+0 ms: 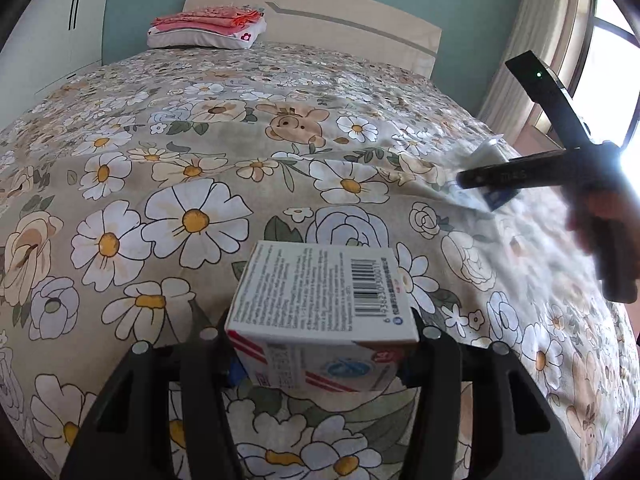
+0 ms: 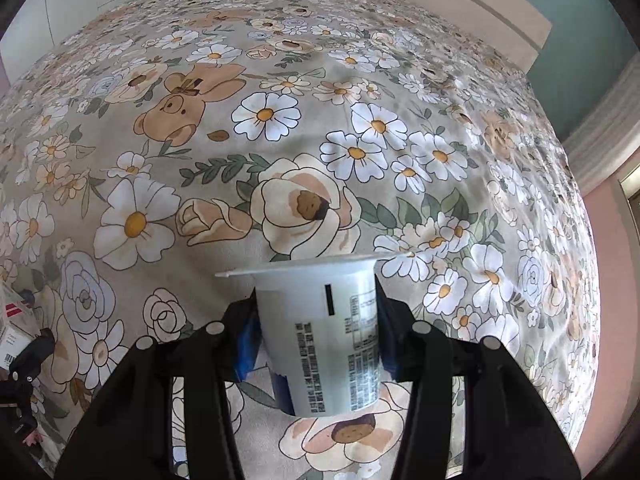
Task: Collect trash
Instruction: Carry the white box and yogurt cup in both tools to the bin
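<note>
Bed (image 1: 168, 184) under a floral cover fills both views, and each gripper has a piece of trash in its jaws.
Folded pink bedding (image 1: 208, 28) sits on a pillow at the headboard; closer in, the left gripper (image 1: 320, 344) is clamped on a small white carton (image 1: 320, 300), barcode side up, low over the cover, while the right gripper (image 2: 316, 344) is clenched around a white plastic cup (image 2: 320, 328), rim pointing away and tilted, just above the flowers.

We note a barcode and fine print on the carton (image 1: 320, 292), digits illegible. The plastic cup (image 2: 320, 336) bears small printed text, likewise unreadable.
</note>
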The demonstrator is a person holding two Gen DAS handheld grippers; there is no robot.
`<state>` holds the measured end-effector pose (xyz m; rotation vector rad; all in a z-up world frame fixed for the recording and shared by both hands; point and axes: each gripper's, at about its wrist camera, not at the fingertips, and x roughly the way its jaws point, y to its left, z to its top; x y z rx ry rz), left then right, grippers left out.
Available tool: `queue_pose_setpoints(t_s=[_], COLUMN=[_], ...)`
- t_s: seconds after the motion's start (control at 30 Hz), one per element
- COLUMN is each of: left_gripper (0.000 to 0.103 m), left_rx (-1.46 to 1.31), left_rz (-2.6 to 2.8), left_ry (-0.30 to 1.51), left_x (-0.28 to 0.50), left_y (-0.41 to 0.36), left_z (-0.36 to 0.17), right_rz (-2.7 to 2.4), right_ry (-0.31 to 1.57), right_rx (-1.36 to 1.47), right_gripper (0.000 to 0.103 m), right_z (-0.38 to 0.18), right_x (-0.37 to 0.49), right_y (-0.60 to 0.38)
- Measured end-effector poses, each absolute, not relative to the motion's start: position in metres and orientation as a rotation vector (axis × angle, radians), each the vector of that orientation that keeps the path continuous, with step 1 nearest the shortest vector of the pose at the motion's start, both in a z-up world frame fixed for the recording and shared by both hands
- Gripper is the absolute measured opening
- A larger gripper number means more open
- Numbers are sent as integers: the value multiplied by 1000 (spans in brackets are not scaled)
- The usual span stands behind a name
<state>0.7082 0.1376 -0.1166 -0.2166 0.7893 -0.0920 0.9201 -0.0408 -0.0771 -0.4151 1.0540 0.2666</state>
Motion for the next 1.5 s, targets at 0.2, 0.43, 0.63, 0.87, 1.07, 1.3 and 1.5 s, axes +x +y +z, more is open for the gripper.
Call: queue_pose_setpoints(t_s=[0.2,0.43,0.63,0.87,1.07,1.3,1.5], left_gripper=[56,56,56,56,56,56,56], left_rx=[-208,-167,-129,-101,-73,-55,-24], left_rz=[-105,-80,-60,-52,-51,-57,-55], left_ry=[782,681,606,523,452,406,366], left_x=[673,610,542,456,387,323,273], left_y=[124,110,94,74,58,46,41], left_z=[-71,33,116,188,232,262,277], right_rz=[265,260,275,289,302,325,329], right_ry=[1008,916,830,738,667,605,569], right_rx=[-363,-295,-231,-225,-225,-224,-215], right_gripper=[49,49,49,49,49,49,49], right_z=[-17,79,155,227,274,303,313], right_x=[870,790,705,600,512,420,357], right_y=[-61,-88,-114,-135,-151,-172,-193])
